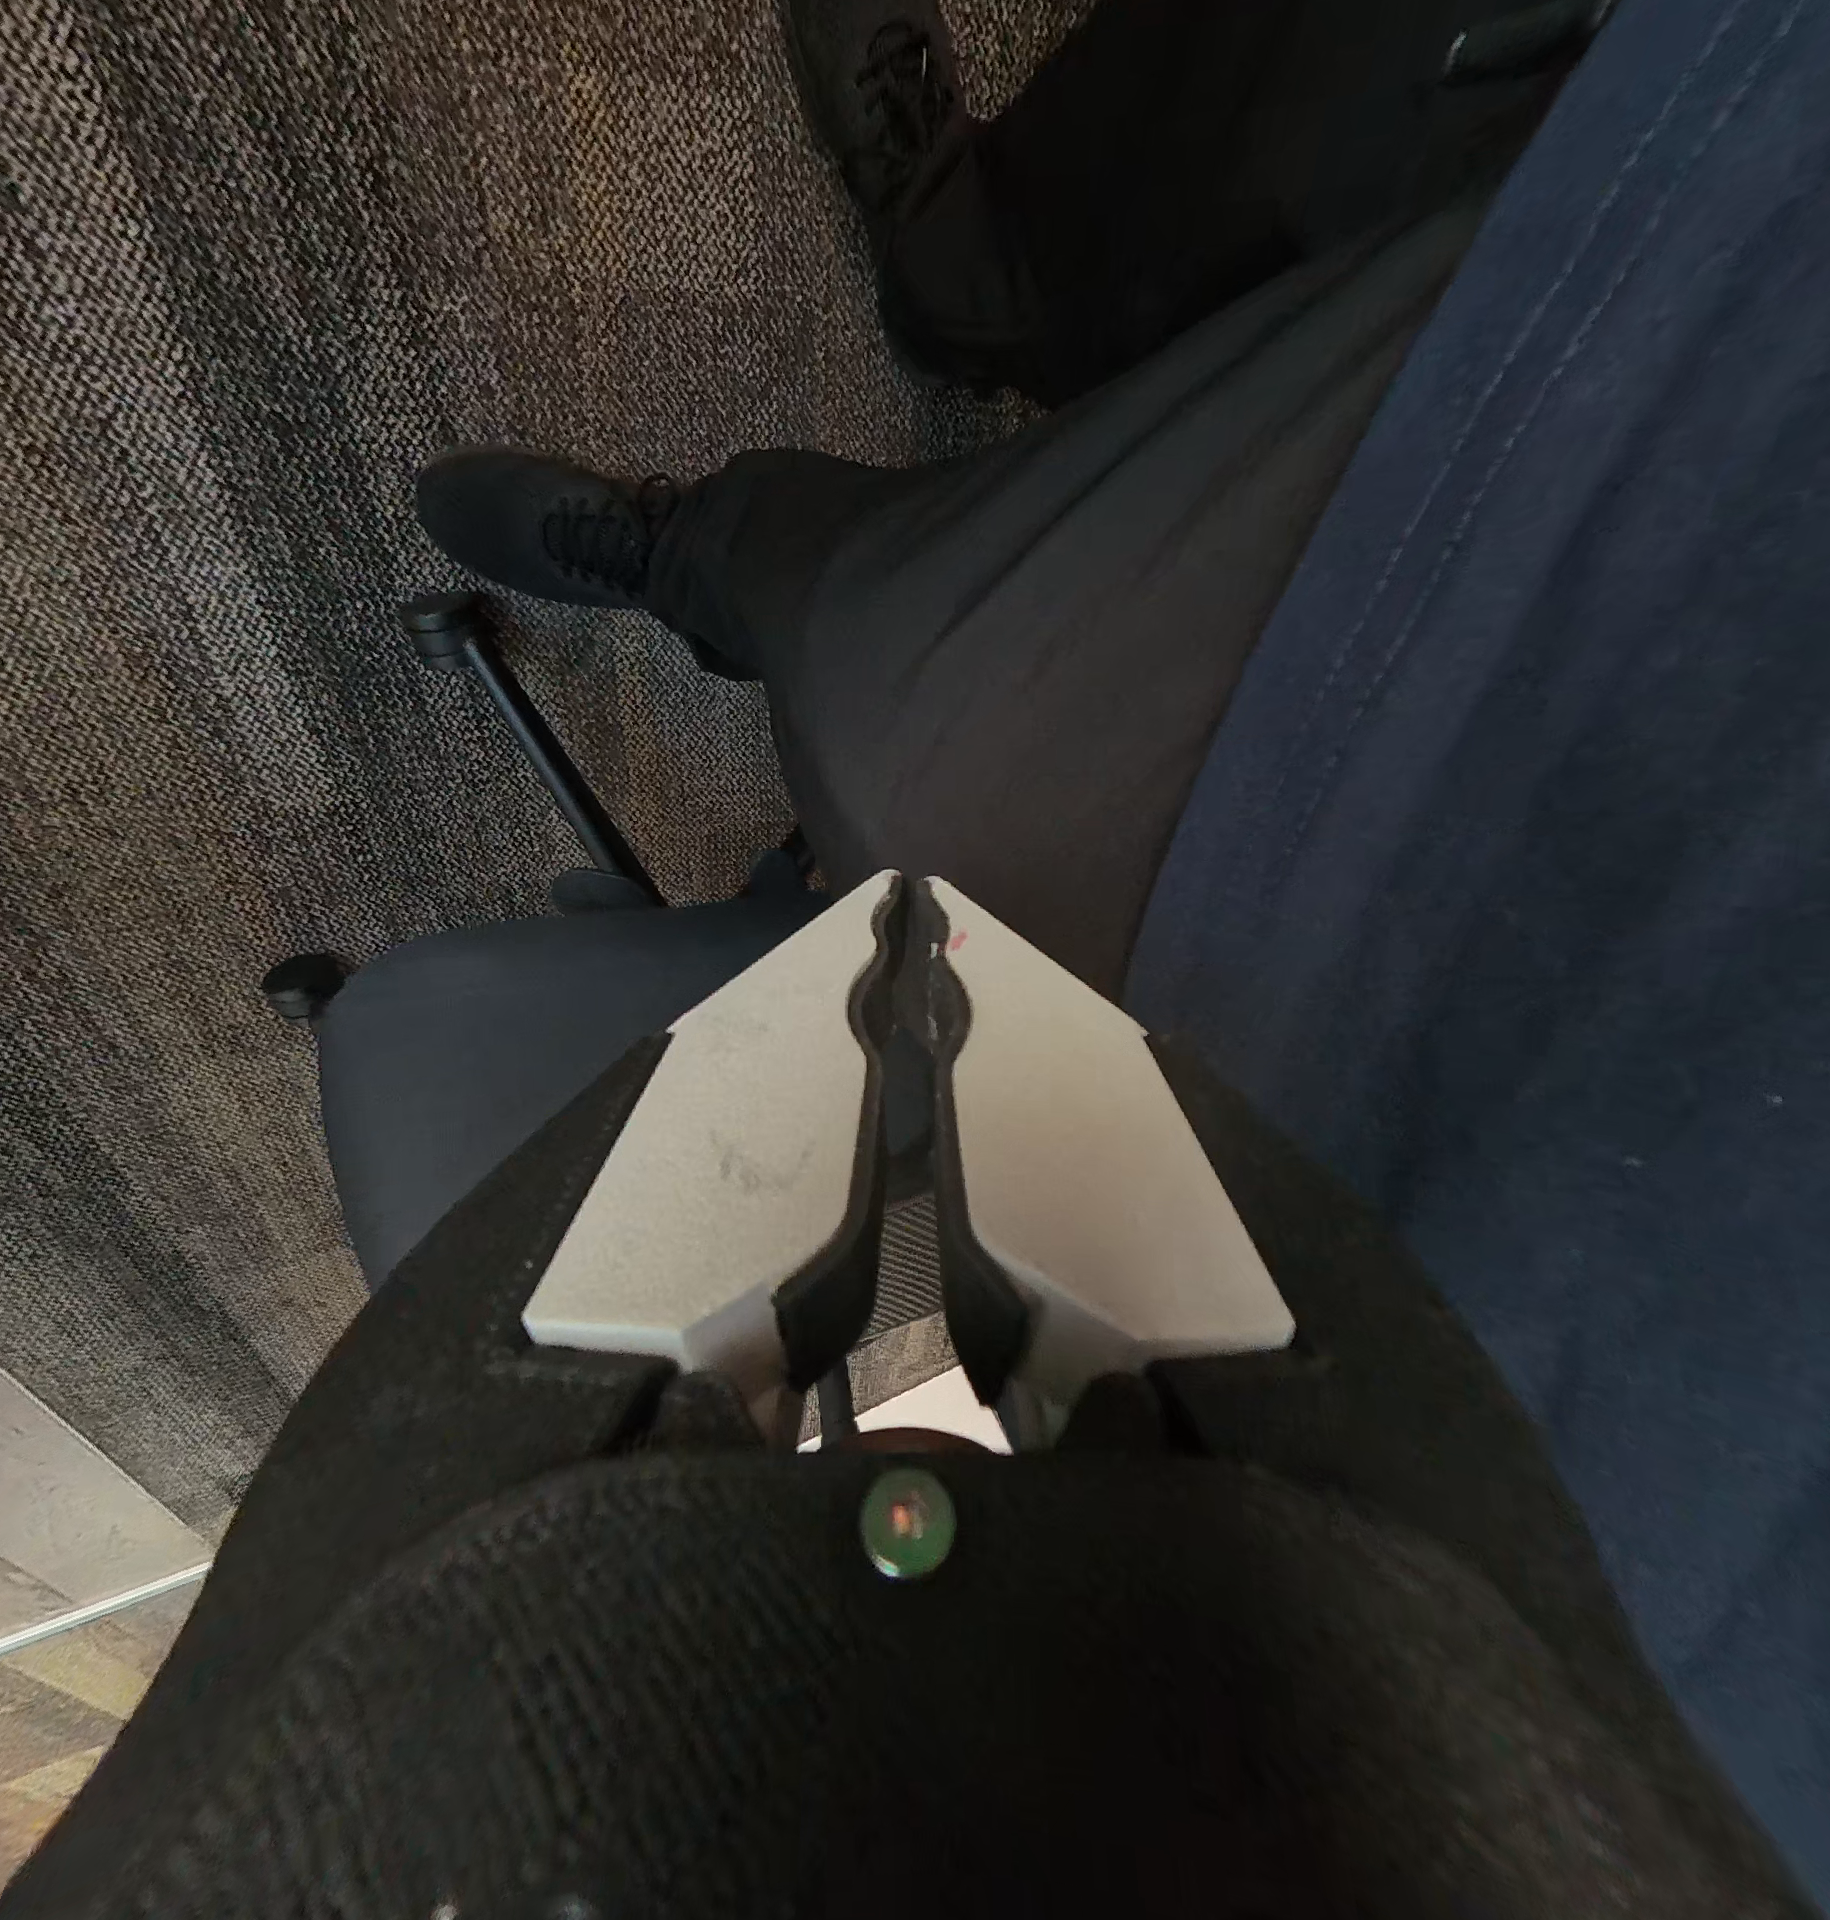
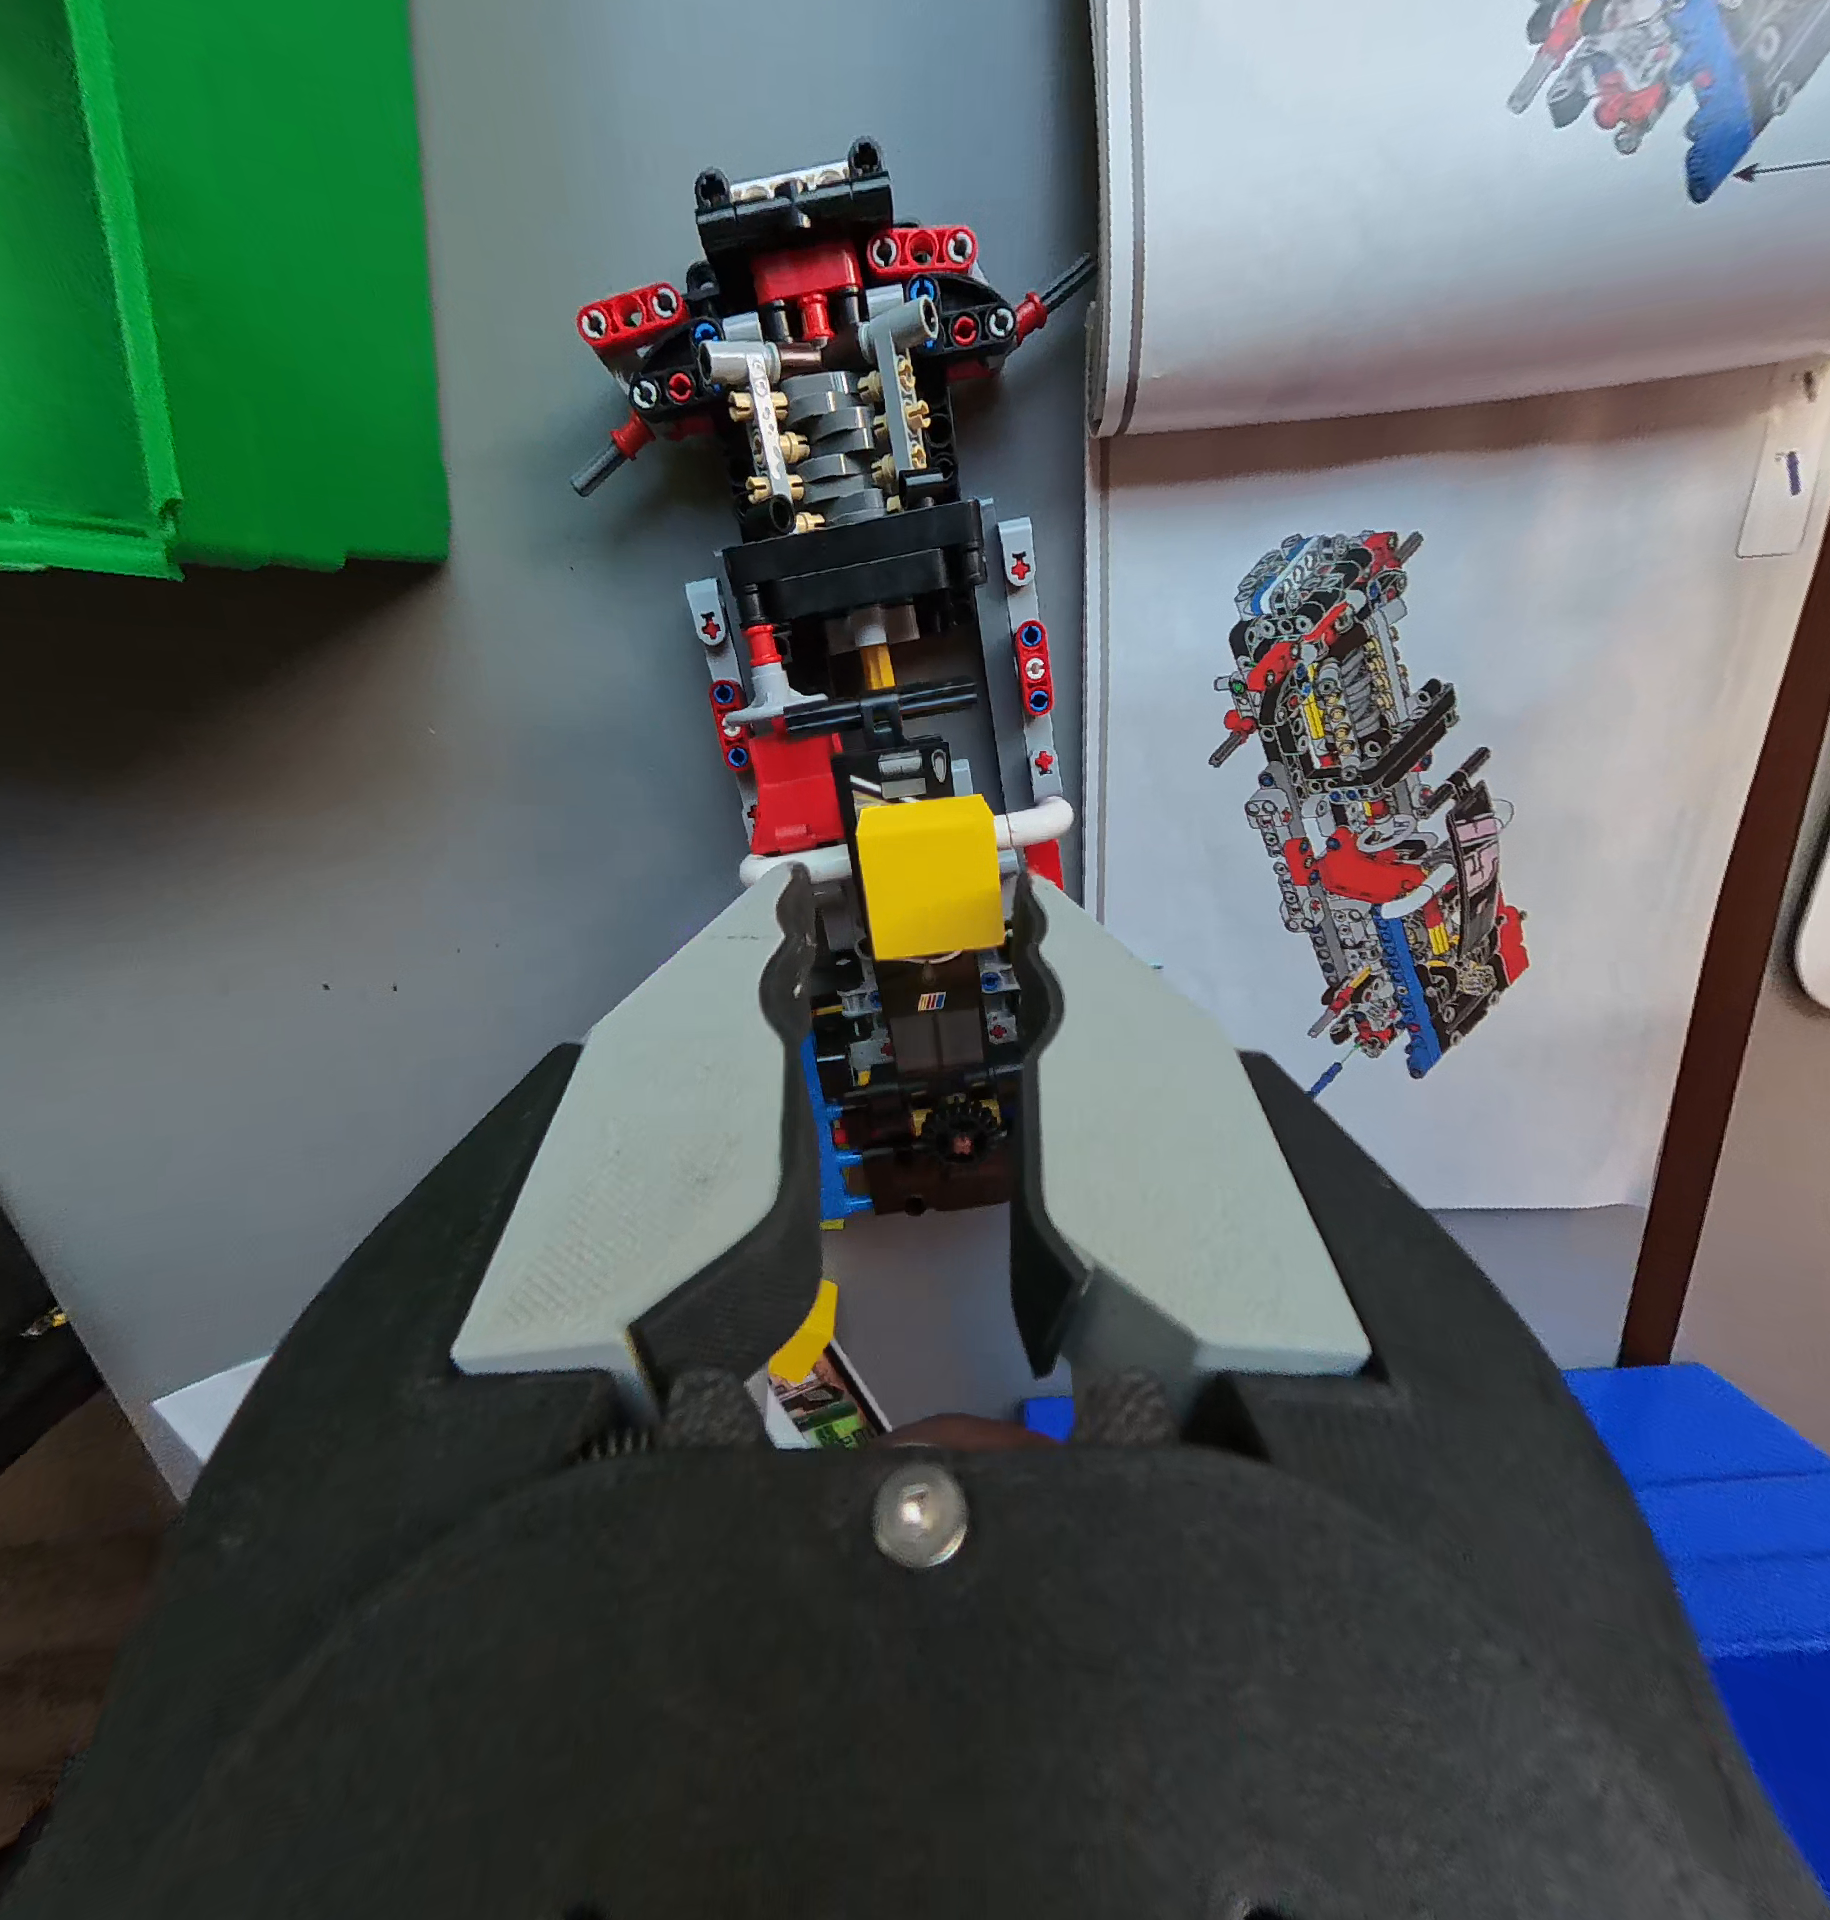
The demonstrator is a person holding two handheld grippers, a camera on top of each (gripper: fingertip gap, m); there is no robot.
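Brick-built chassis model (image 2: 849, 436) lay flat on the grey table (image 2: 267, 831), lengthwise away from the camera, with a green bin (image 2: 194, 281) well off to its left and a printed build sheet (image 2: 1410, 831) just beside it on the right. A blue bin (image 2: 1742, 1538) sat at the near right. Right gripper (image 2: 916, 904) hung over the near half of the model, jaws parted. A smooth yellow block (image 2: 926, 878) on top of the model stood between the fingertips. Clear space showed between the left pad and the block, and the right pad was close, though contact was not evident, so this claw was recorded as released and gripping nothing. Left gripper (image 1: 911, 894) was clenched on nothing, its pads meeting, and pointed down past a dark trouser leg (image 1: 994, 644) and a chair seat (image 1: 495, 1039) toward the speckled carpet (image 1: 215, 416). Handling estimate: the model looked light and rigid in its beams but only pinned together, so it was likely to shed parts if squeezed or lifted by an outlying piece. The thin axles and the white curved tube (image 2: 1041, 821) looked weakest. The yellow block's glossy faces looked slippery. The long grey side rails or the black cross-frame appeared to be sounder places to hold, gripped across the width.
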